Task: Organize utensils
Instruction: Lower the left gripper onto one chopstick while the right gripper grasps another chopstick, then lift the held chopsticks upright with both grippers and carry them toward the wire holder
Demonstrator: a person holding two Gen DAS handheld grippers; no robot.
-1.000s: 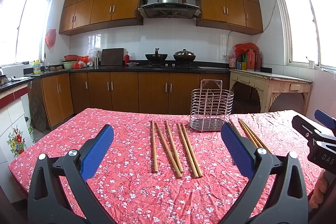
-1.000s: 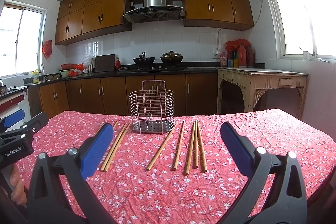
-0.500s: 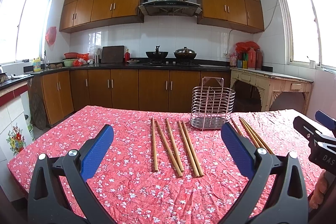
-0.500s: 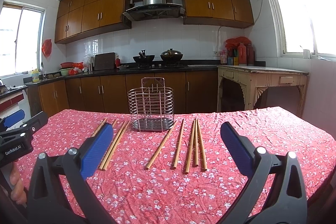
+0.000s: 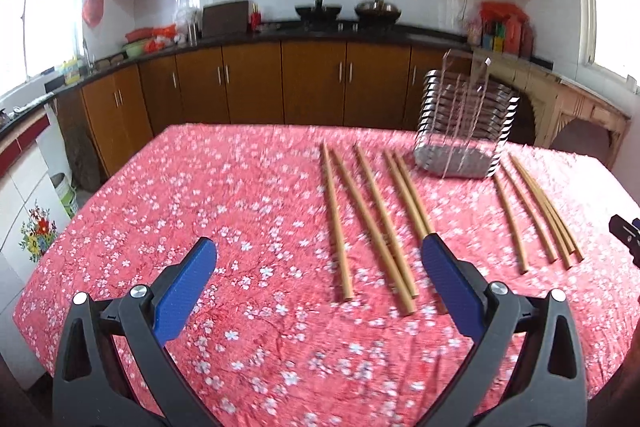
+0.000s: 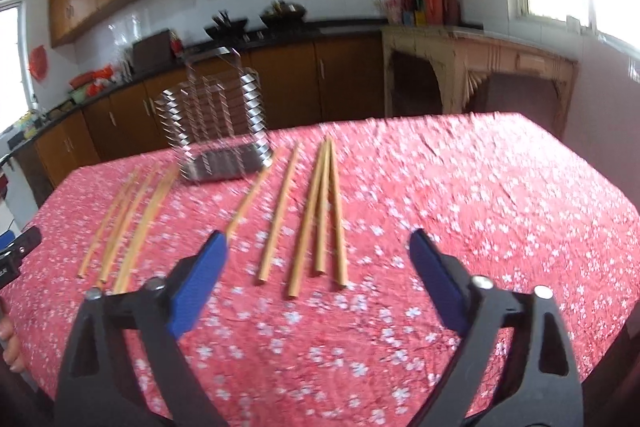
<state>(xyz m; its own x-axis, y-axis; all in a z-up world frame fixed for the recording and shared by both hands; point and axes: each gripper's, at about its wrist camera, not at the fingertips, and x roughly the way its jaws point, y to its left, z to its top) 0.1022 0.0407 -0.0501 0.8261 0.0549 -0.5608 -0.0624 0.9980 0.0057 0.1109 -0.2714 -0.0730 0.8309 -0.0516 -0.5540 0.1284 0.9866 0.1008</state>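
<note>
I see a wire utensil holder (image 5: 464, 131) standing upright and empty at the far side of my table. Wooden chopsticks lie flat on the cloth in two loose groups, five (image 5: 370, 223) on its left and four (image 5: 536, 215) on its right, all pointing roughly toward it

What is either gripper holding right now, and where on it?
Nothing. The left gripper and right gripper have open jaws above the chopsticks; the right's have just been closing.

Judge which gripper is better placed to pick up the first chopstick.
Marginally the right. The right gripper is open with a chopstick group lying centred ahead of its gap, its jaws just closing. The left gripper is open too, but its chopsticks lie toward one finger.
</note>
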